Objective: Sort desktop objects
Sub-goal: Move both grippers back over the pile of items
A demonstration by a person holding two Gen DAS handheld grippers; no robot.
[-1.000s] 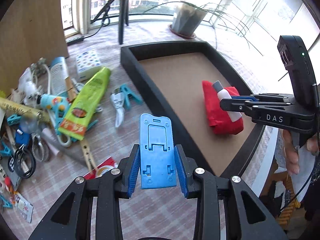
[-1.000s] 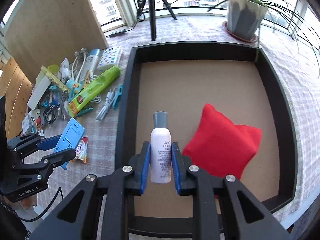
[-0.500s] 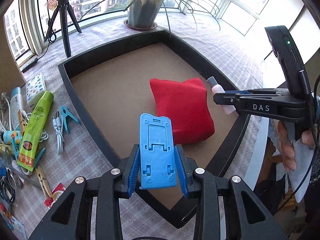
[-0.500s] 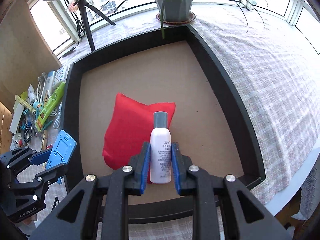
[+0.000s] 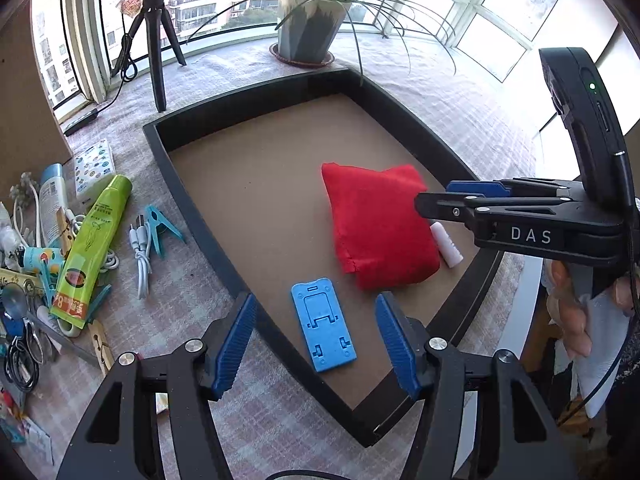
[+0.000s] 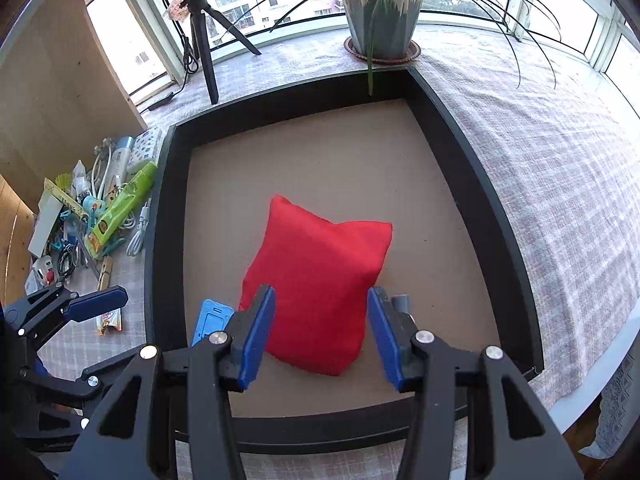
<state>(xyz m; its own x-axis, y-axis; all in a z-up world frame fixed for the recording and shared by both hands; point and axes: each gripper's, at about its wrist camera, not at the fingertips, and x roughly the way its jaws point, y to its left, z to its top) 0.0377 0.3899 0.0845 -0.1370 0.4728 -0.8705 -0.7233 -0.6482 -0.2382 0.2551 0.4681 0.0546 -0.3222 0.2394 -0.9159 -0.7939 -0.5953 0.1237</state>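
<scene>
A black tray (image 5: pixel 188 208) with a brown floor holds a red cloth bag (image 5: pixel 378 224), a blue phone stand (image 5: pixel 323 324) lying flat near its front corner, and a white bottle (image 5: pixel 446 239) lying right of the bag. My left gripper (image 5: pixel 316 340) is open and empty above the blue stand. My right gripper (image 6: pixel 322 330) is open and empty over the bag's (image 6: pixel 320 272) near end; the bottle's grey cap (image 6: pixel 401 303) shows behind its right finger, and the stand (image 6: pixel 210 320) shows to the left.
Left of the tray lies a clutter: a green tube (image 5: pixel 94 248), white cable (image 5: pixel 142 252), teal clips (image 5: pixel 160 226), a patterned box (image 5: pixel 94 166), scissors and wooden pegs. A tripod (image 5: pixel 156 40) and a potted plant (image 5: pixel 310 28) stand behind the tray.
Both grippers have opened. The blue stand left my left gripper and now lies in the tray. The white bottle left my right gripper and lies beside the red bag.
</scene>
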